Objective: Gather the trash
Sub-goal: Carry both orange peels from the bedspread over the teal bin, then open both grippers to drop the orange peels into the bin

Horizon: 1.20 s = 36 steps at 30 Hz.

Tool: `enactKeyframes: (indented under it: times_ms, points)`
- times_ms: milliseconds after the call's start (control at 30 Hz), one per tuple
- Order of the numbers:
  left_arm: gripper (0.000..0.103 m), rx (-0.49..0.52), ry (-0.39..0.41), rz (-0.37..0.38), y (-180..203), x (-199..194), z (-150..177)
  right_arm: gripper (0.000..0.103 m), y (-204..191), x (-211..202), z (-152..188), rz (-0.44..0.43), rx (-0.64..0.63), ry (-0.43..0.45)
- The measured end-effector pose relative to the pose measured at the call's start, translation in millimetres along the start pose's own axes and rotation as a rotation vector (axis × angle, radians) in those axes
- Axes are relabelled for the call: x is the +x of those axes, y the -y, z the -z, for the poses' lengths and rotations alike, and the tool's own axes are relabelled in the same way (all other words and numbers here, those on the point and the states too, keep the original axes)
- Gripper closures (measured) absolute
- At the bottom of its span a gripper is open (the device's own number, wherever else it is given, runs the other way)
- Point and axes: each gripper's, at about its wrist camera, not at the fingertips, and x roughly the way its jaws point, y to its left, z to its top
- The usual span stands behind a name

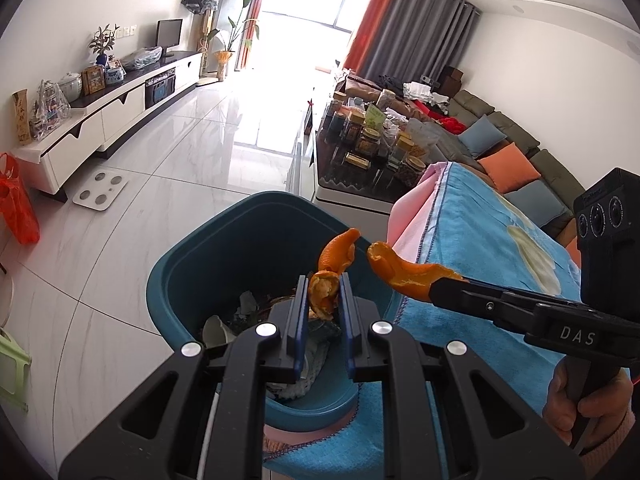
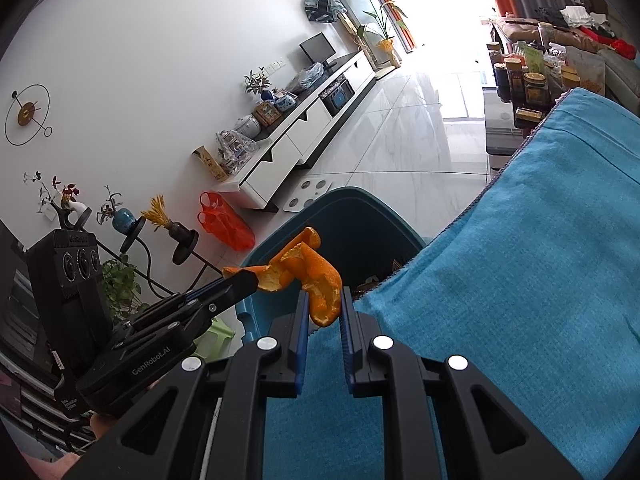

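1. Two pieces of orange peel are in view, one in each gripper. The left peel (image 1: 329, 280) is a curled strip standing roughly upright, its long axis rising from the jaws to a hooked tip that points up and away from the camera.
2. The right peel (image 1: 404, 270) is a longer strip lying nearly level in the left wrist view, its free curled end pointing toward the left peel; the two tips are near each other but apart.
3. The left gripper (image 1: 325, 300) has its jaws narrowed onto the lower end of the left peel, which sits between the blue pads and sticks out above them.
4. The right gripper (image 2: 325, 308) has its jaws pinched on one end of the right peel, the rest reaching out past the fingertips.
5. Both peels hang over the open mouth of a single teal bin (image 1: 192, 264), the left one above its middle, the right one above its rim.
6. Inside the bin lie crumpled scraps (image 1: 224, 328) of trash.
7. A blue towel (image 1: 480, 240) covers the counter just beside the bin, with a pink cloth (image 1: 412, 212) at its edge.
8. The bin stands on a pale tiled floor (image 1: 160, 184).
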Motion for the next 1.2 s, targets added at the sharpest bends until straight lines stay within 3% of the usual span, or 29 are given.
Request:
enactKeyframes:
  times_ms: [1200]
  points:
    - [0.088, -0.037, -0.068, -0.062, -12.1, 41.8, 0.7, 0.088, -17.8, 55.7, -20.2, 0.08, -0.016, -0.081]
